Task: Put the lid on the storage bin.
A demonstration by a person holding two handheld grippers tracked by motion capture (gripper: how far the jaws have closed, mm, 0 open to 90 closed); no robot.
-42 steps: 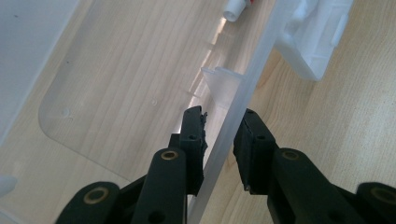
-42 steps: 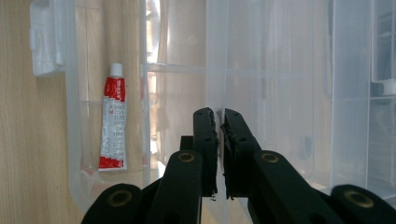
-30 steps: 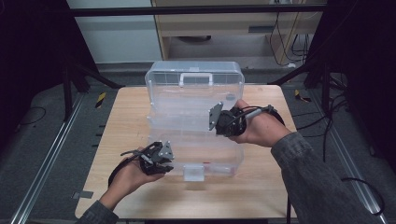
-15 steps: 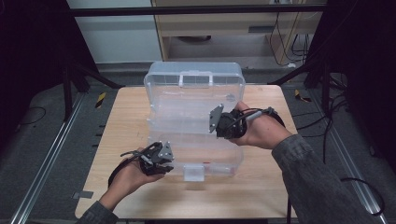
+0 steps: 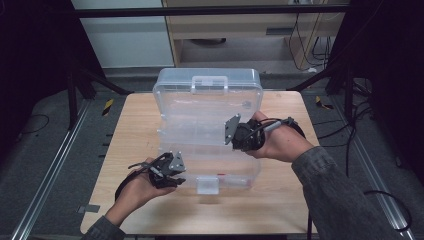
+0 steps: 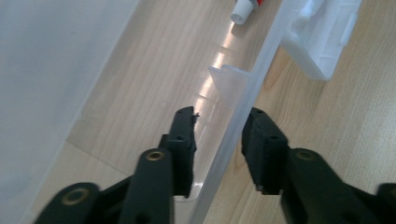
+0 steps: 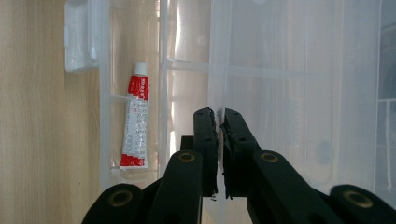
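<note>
On the table [image 5: 280,210]: clear box [image 5: 200,150], lid [image 5: 207,107] raised and leaning away from the person. At the lid's right edge, right gripper [image 5: 231,131], jaws pinched shut on the thin clear plastic; at the box's near-left wall, left gripper [image 5: 181,172], jaws just eased wider, straddling the wall, pads off it. Inside, against the near wall by the latch [image 5: 207,184]: small red-and-white tube [image 7: 135,122], flat.

The open clear box [image 5: 200,115] takes up the middle of the tabletop [image 5: 135,130], its raised lid [image 5: 210,82] walling off the far edge. Bare wood runs along the left, right and near edges. Inside, a tube [image 7: 135,122] lies by the near wall.
</note>
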